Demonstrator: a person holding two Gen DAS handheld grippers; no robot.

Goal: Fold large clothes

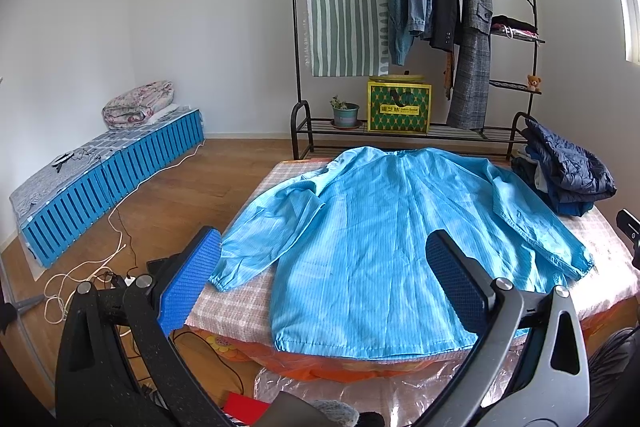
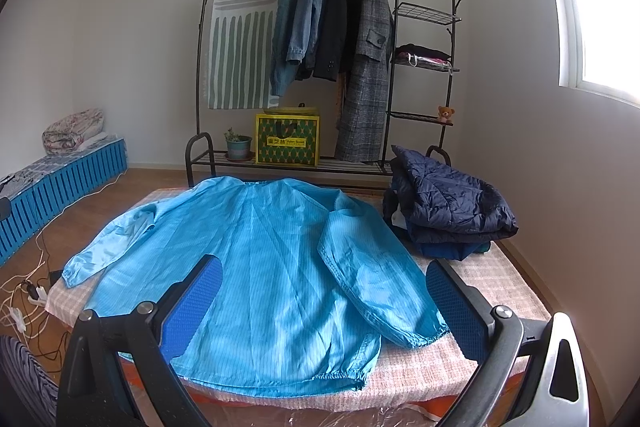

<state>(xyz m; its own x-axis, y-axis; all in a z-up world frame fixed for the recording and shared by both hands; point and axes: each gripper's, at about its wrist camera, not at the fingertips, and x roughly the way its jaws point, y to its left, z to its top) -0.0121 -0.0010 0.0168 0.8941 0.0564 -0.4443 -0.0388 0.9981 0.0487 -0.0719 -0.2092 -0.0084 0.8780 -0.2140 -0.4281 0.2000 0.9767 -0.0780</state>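
A large light-blue long-sleeved smock [image 1: 384,247] [image 2: 260,275] lies flat, back up, on a table with a checked pink cloth [image 1: 236,303] [image 2: 500,283]. Both sleeves are spread out to the sides, and the hem is at the near edge. My left gripper [image 1: 324,279] hovers open above the near left part of the smock, with nothing between its blue pads. My right gripper [image 2: 324,299] is open too, over the near right part, with the right sleeve cuff [image 2: 424,331] lying between the pads' line of sight. Neither touches the cloth.
A pile of folded dark clothes topped by a navy quilted jacket [image 1: 568,171] [image 2: 448,203] sits on the table's far right corner. Behind stands a black clothes rack [image 1: 416,27] [image 2: 332,67] with hung coats. Blue crates [image 1: 112,179] and cables [image 1: 92,267] are on the floor at left.
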